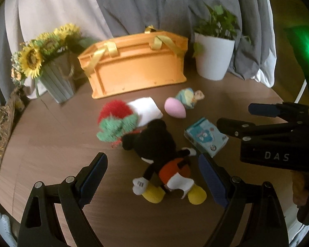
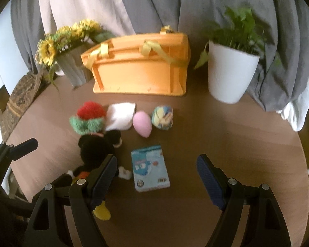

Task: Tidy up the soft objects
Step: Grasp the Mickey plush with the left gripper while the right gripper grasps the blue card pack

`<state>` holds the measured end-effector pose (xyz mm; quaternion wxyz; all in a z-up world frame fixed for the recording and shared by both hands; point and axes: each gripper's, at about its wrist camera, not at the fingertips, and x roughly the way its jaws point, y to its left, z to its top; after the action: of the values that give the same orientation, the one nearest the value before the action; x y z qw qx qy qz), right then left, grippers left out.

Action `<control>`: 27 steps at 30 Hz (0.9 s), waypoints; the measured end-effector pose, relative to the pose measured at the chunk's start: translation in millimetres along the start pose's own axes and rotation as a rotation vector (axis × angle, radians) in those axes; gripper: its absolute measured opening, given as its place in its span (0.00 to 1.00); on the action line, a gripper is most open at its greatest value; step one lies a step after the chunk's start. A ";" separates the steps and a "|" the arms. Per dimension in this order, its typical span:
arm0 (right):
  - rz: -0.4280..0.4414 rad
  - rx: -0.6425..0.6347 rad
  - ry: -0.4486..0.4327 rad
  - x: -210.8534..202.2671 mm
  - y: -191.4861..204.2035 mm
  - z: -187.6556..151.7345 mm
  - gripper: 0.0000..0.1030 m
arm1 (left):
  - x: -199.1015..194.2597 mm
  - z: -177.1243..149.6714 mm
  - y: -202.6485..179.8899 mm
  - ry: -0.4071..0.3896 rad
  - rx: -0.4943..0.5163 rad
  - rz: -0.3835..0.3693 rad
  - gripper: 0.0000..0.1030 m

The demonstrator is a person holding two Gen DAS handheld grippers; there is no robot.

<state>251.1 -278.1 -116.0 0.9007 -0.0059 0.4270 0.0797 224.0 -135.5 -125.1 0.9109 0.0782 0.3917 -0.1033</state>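
A black mouse plush [image 1: 154,148] [image 2: 96,150] in red shorts lies face down on the brown table. Around it lie a red-and-green knitted strawberry [image 1: 115,121] [image 2: 88,117], a white folded cloth [image 1: 146,111] [image 2: 121,115], a pink egg-shaped sponge [image 1: 174,107] [image 2: 142,123], a colourful printed pouch [image 1: 187,96] [image 2: 162,117] and a light blue tissue pack [image 1: 206,136] [image 2: 150,168]. An orange basket [image 1: 134,63] [image 2: 140,68] stands behind them. My left gripper [image 1: 153,181] hangs open above the plush's legs. My right gripper [image 2: 156,177] hangs open over the tissue pack, holding nothing.
A grey vase of sunflowers [image 1: 51,68] [image 2: 72,57] stands left of the basket, a white potted plant [image 1: 214,57] [image 2: 230,72] right of it. Grey and beige curtains hang behind. A patterned cushion [image 1: 0,131] sits at the table's left edge.
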 end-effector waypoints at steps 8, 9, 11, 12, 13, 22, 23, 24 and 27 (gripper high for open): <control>0.021 -0.010 0.092 29.9 -2.3 -11.6 0.78 | 22.7 -13.0 -7.0 0.053 0.016 -0.024 0.88; 0.024 -0.012 0.100 33.3 -2.2 -12.3 0.78 | 25.2 -14.5 -7.5 0.057 0.016 -0.027 0.88; 0.031 -0.016 0.117 40.5 -2.0 -13.8 0.78 | 29.6 -16.1 -8.2 0.062 0.015 -0.029 0.87; 0.035 -0.019 0.123 43.3 -2.5 -14.0 0.78 | 32.6 -16.5 -7.7 0.067 0.014 -0.028 0.87; 0.036 -0.023 0.130 46.9 -2.0 -14.4 0.78 | 35.5 -17.1 -7.6 0.071 0.011 -0.031 0.87; 0.043 -0.036 0.147 65.6 -0.6 -13.9 0.78 | 56.8 -19.4 -3.9 0.111 -0.014 -0.072 0.69; 0.044 -0.037 0.148 67.1 -0.5 -13.8 0.78 | 58.1 -19.9 -3.8 0.113 -0.016 -0.074 0.65; 0.045 -0.039 0.149 68.5 -0.1 -13.8 0.77 | 59.1 -20.2 -4.2 0.115 -0.017 -0.076 0.63; 0.045 -0.050 0.155 72.0 1.8 -13.7 0.74 | 60.0 -20.8 -2.5 0.115 -0.024 -0.086 0.54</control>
<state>285.1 -267.4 -180.0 0.8625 -0.0248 0.4934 0.1096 249.2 -140.9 -183.3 0.8825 0.0560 0.4477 -0.1328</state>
